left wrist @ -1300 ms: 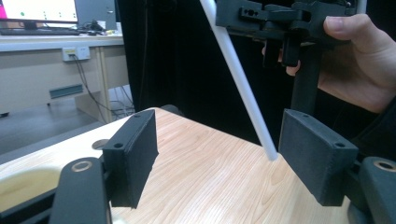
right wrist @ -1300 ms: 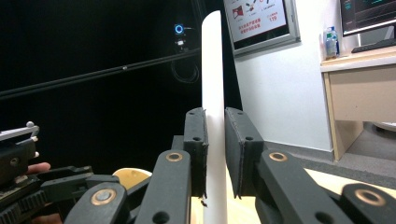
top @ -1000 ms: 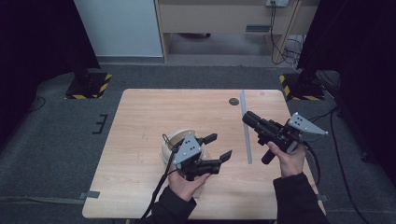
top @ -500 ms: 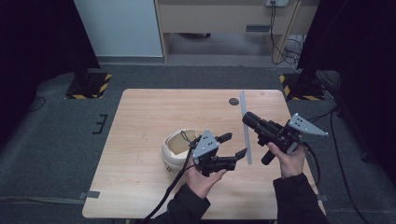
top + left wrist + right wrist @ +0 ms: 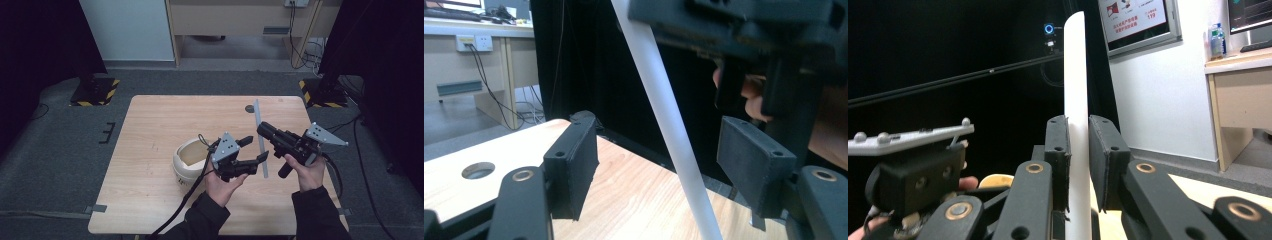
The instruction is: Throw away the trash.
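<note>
Right gripper (image 5: 1078,165) clamped on long thin white plastic strip (image 5: 1077,100), held above the light wooden table (image 5: 150,120). Left gripper (image 5: 659,165) jaws apart, just been closing, strip between them untouched. Cream round bowl (image 5: 187,160) beside left gripper.

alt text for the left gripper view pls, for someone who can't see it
A white rod slants up between the left gripper's two open black jaws, touching neither pad. Behind it, the right gripper holds the rod from above, over the corner of a wooden table with a round hole.
</note>
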{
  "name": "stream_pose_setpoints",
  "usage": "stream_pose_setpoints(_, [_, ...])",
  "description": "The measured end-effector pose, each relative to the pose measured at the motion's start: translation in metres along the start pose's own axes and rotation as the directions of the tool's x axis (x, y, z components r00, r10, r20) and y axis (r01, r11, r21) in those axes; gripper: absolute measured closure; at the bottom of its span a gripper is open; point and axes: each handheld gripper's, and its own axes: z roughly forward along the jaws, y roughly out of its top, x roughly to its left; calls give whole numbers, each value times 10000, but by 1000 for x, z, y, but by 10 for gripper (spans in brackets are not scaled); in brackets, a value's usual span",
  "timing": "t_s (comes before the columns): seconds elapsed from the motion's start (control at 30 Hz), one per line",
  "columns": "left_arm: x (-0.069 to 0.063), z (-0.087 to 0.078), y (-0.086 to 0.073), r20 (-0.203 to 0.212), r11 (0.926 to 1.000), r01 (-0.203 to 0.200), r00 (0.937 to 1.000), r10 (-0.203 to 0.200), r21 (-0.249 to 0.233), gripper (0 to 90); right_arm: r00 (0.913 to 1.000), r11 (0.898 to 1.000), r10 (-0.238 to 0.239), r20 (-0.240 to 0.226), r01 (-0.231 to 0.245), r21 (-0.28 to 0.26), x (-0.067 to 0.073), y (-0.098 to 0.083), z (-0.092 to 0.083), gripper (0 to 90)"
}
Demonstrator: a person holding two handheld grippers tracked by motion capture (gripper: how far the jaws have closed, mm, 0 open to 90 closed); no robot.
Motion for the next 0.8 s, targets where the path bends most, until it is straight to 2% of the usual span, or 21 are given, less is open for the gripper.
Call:
stream_pose_setpoints(0.3, [4,4,2,287,9987,499,9983,-500,37,492,9998,9999,90,-175,-88,102,2,-3,2,793])
stream_pose_setpoints(0.53, [1,5,1,433,9982,571,9974,-578,179,731,9997,9999,106,-233,-103,126,2,-4,4,791])
stream_pose_setpoints(0.67, [4,3,2,377,9967,774,9962,-782,227,774,9994,9999,147,-322,-144,91,2,-3,3,779])
stream_pose_setpoints(0.8, [4,-1,5,442,9974,700,9965,-706,157,797,9983,9992,367,-451,-372,-114,1,2,-1,722])
